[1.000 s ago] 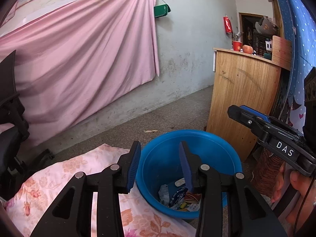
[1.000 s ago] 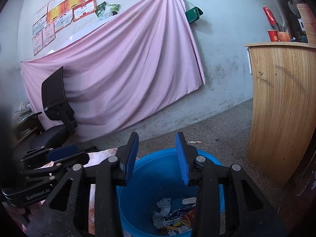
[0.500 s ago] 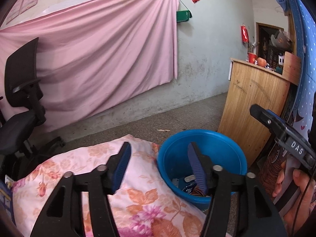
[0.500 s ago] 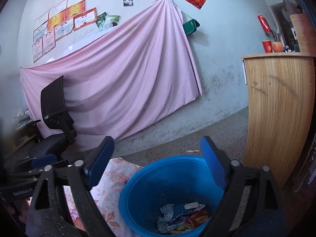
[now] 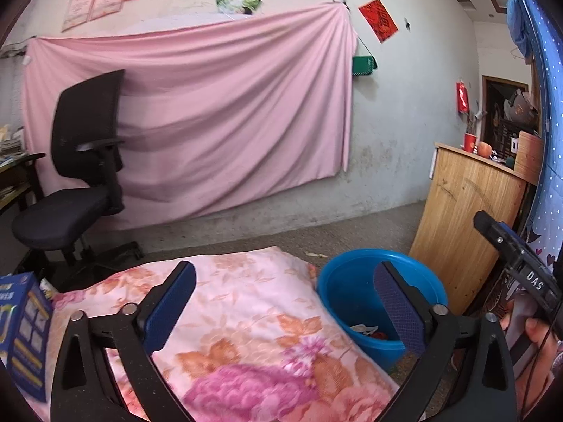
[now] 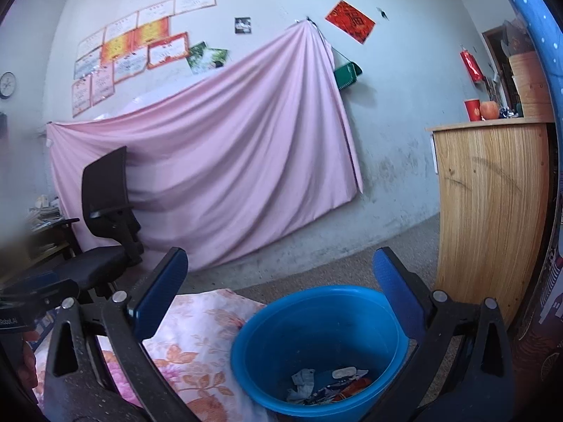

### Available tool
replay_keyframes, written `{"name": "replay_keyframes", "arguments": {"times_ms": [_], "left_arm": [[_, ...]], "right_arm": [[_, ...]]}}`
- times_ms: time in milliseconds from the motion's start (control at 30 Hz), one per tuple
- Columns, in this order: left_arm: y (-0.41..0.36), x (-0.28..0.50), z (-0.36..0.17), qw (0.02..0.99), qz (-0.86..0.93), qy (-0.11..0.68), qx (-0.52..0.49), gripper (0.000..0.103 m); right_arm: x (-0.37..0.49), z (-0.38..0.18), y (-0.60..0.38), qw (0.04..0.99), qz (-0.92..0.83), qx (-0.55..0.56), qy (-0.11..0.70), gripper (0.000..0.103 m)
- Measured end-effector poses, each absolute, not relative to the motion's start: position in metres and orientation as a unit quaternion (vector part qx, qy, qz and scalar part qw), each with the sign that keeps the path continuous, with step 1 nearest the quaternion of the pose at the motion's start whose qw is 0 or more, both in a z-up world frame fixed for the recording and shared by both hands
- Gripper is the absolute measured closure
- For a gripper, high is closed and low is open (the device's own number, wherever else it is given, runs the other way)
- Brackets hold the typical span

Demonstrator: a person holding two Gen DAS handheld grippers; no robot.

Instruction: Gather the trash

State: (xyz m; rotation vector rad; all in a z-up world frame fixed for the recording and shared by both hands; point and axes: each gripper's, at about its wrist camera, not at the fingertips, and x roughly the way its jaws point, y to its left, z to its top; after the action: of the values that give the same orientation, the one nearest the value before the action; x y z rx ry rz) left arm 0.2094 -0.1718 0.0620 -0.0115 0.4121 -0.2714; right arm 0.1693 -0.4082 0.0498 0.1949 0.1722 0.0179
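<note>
Both tools, left (image 5: 285, 302) and right (image 6: 279, 281), have spread wide and empty since a second ago. Our wrappers (image 6: 327, 385) lie in the bucket (image 6: 316, 302) at five o'clock of the quilt (image 5: 246, 302), so that drop looks finished.

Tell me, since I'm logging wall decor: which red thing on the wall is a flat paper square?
The red paper square tilted like a diamond above the pink sheet; the other red item hangs bulky.
</note>
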Motion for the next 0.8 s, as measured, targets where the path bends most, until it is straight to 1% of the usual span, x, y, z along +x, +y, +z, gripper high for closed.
{"name": "replay_keyframes", "arguments": {"times_ms": [500, 800], "left_arm": [[-0.099, 0.126, 0.064, 0.982, -0.083, 0.165, -0.04, 0.002], [-0.066, 0.073, 0.053, 0.983, -0.063, 0.167, -0.049, 0.002]], "right_arm": [[0.104, 0.061, -0.345, 0.995, 0.048, 0.061, 0.069, 0.0], [0.056, 0.059, -0.312, 0.994, 0.05, 0.061, 0.078, 0.0]]}}
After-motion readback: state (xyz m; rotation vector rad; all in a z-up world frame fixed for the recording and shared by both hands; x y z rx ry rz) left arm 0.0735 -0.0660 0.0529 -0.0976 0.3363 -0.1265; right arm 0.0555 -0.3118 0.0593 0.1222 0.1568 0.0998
